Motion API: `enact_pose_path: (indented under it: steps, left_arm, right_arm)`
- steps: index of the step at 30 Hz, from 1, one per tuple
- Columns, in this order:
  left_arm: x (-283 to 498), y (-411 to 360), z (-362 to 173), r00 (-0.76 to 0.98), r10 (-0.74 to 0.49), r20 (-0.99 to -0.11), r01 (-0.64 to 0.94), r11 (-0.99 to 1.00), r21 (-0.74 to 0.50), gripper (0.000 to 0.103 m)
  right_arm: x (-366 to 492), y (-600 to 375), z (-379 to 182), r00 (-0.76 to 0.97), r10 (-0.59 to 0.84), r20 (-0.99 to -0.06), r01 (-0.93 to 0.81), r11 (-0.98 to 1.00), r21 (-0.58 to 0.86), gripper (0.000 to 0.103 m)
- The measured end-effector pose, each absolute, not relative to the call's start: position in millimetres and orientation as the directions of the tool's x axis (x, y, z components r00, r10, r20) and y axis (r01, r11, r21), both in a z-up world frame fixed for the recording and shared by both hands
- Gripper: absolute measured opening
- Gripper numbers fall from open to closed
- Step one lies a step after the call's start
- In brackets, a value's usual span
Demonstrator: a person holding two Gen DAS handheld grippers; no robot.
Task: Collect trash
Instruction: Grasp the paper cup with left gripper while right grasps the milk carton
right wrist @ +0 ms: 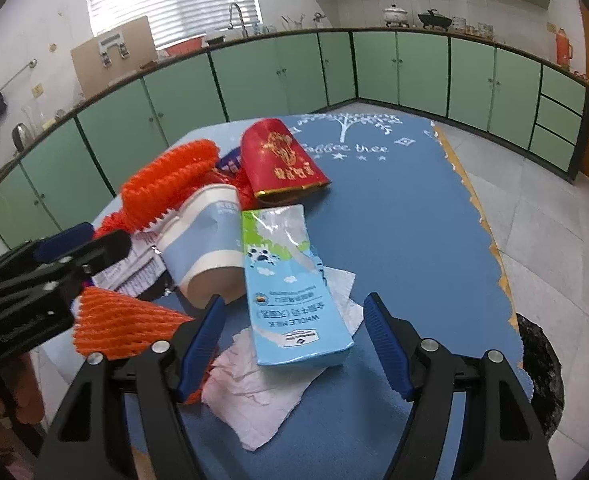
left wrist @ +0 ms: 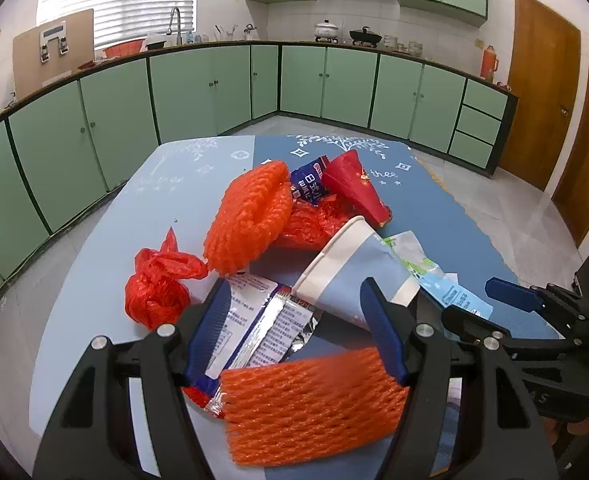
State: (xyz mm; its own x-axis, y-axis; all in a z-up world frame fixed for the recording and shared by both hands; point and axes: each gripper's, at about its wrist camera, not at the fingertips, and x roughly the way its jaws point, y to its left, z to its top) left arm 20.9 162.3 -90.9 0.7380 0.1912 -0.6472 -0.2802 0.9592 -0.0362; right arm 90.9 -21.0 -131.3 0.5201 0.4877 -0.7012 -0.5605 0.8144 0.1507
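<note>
Trash is heaped on the blue table cloth [right wrist: 394,220]. My left gripper [left wrist: 294,284] is open above a white snack wrapper [left wrist: 262,320], with a flat orange foam net [left wrist: 314,404] lying under the base of its fingers. A white and blue paper cup [left wrist: 354,272] lies on its side just past the right finger. My right gripper [right wrist: 294,300] is open, its pads on either side of a flattened blue milk carton [right wrist: 290,288] without touching it. The carton rests on crumpled white tissue [right wrist: 254,392]. The two grippers hang side by side.
Farther back lie a rolled orange foam net [left wrist: 250,216], a knotted red plastic bag [left wrist: 158,288], a blue wrapper [left wrist: 310,180] and a red cup [right wrist: 282,160]. A black bag [right wrist: 542,372] sits off the table's right edge. Green cabinets line the walls.
</note>
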Motion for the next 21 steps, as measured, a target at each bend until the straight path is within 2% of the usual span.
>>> enact_pose_path:
  steps: [3, 6, 14, 21]
  left_arm:
    - [21.8, 164.5, -92.6, 0.737, 0.185, -0.650, -0.281, 0.959, -0.045, 0.065]
    - [23.0, 166.5, -94.9, 0.735, 0.181, -0.654, -0.282, 0.958, -0.051, 0.065]
    - [30.4, 163.2, -97.4, 0.738, 0.156, -0.657, -0.259, 0.964, -0.061, 0.066]
    - [55.9, 151.7, -101.2, 0.743, 0.109, -0.660, -0.205, 0.976, -0.070, 0.074]
  right_arm:
    - [95.0, -19.4, -137.5, 0.508, 0.475, -0.719, -0.551, 0.820, 0.152, 0.067]
    - [99.0, -20.1, -141.9, 0.477, 0.487, -0.732, -0.553, 0.813, 0.180, 0.054]
    - [95.7, -31.9, -128.4, 0.513, 0.504, -0.695, -0.542, 0.818, 0.193, 0.051]
    - [99.2, -59.7, -115.6, 0.560, 0.473, -0.680, -0.482, 0.854, 0.197, 0.049]
